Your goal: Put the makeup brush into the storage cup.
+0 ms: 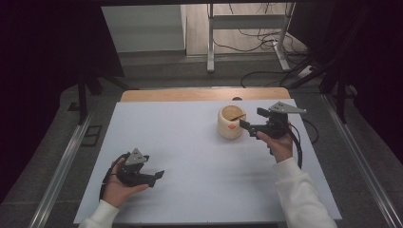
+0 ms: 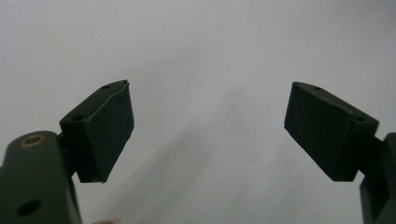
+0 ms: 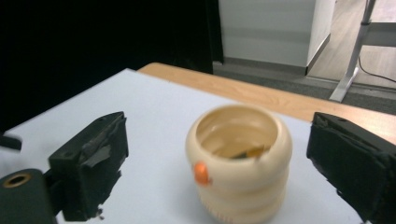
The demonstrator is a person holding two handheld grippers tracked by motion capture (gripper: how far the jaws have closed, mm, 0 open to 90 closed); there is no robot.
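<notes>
From above, a cream ribbed pot [image 1: 231, 122] stands toward the worktop's [image 1: 190, 152] far right, the right claw [image 1: 247, 125] just beside it. The left claw [image 2: 208, 130] gapes wide, empty. The right claw's own view shows it spread, empty, framing the pot [image 3: 239, 161], which looks rigid, smooth, probably light; its ribbed sides suit gripping.

The worktop [image 1: 190, 156] wears a smooth, matt, pale sheet, with a strip of bare light wood [image 1: 204, 94] along its far edge. The cream pot [image 3: 239, 163] looks like glossy plastic, ribbed outside, with a small shiny orange knob [image 3: 201, 173]. Each hand-held gripper, left [image 2: 208, 133] and right [image 3: 219, 163], has matt black pads [image 3: 95, 163], slightly rough and scuffed, and a brass-looking ring [image 2: 33, 139] set in dull dark plastic
</notes>
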